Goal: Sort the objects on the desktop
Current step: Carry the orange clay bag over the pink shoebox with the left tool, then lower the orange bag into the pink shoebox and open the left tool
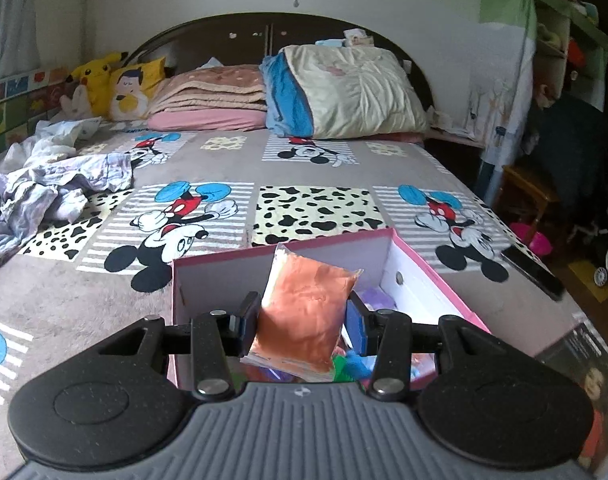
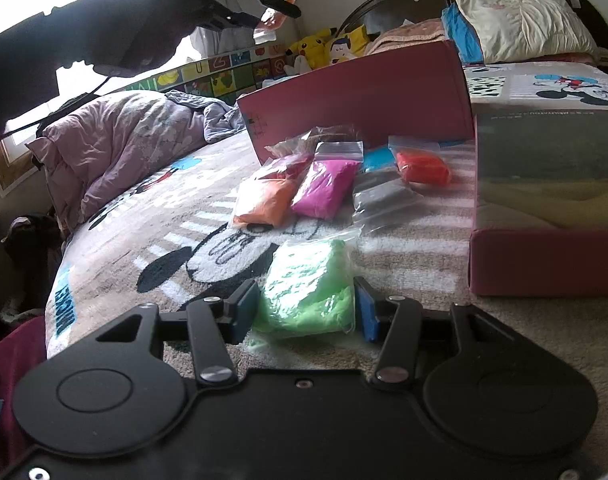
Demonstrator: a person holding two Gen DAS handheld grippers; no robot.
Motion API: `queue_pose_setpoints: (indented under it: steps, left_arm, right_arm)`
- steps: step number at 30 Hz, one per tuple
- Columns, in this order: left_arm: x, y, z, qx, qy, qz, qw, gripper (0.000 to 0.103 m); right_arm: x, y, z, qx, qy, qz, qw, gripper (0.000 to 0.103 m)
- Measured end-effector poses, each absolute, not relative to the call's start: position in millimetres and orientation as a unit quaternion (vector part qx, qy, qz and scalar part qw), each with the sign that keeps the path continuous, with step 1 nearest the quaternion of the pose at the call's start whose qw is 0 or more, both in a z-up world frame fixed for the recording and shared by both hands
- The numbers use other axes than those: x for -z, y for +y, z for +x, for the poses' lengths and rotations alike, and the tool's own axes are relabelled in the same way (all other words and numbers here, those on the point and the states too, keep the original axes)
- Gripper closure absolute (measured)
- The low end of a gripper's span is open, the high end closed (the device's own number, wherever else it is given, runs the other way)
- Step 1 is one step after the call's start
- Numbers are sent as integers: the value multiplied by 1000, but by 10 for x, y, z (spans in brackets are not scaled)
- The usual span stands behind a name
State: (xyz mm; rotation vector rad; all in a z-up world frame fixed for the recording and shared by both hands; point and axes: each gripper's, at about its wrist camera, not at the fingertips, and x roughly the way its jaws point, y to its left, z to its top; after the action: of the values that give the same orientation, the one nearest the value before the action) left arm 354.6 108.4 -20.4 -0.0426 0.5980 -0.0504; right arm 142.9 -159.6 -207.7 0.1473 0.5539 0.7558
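The left tool (image 1: 304, 316) is clamped on a brown clay bag (image 1: 304, 312), held above the open pink box (image 1: 436, 276) on the bed (image 1: 83, 292); 2 or more coloured bags lie inside the box. The right tool (image 2: 306, 308) grips a green clay bag (image 2: 308, 284) resting on the bed blanket. Beyond it lie orange (image 2: 263, 200), magenta (image 2: 324, 188), grey (image 2: 384, 200) and red (image 2: 422, 166) bags, near the box's pink wall.
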Motion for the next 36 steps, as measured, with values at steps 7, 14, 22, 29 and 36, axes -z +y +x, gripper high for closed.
queue_pose_setpoints:
  steps: [7,14,22,29,36]
  left_arm:
    - [301,1142,3899,-5,314,-44,948,60]
    - [435,1136,4231,-28,350,-48,935,60]
    - [639,1109,4584,-54,408,-35,911,60]
    - [909,1157,4757,-70,465,-20,882,60]
    - [1143,1226,4770,-78,499,-13,863,60]
  right_arm:
    - [2082,-1605,1436,-365,267,75,889,54]
    - [2087,-1613,1445,-367,268,80,887,54]
    - [2100,-1626,1455,-369,268,86,886,54]
    - [2106,-1639,1458,-371,269,92,884,54]
    - [2111,-1648,1467,-372,270,95,883,54]
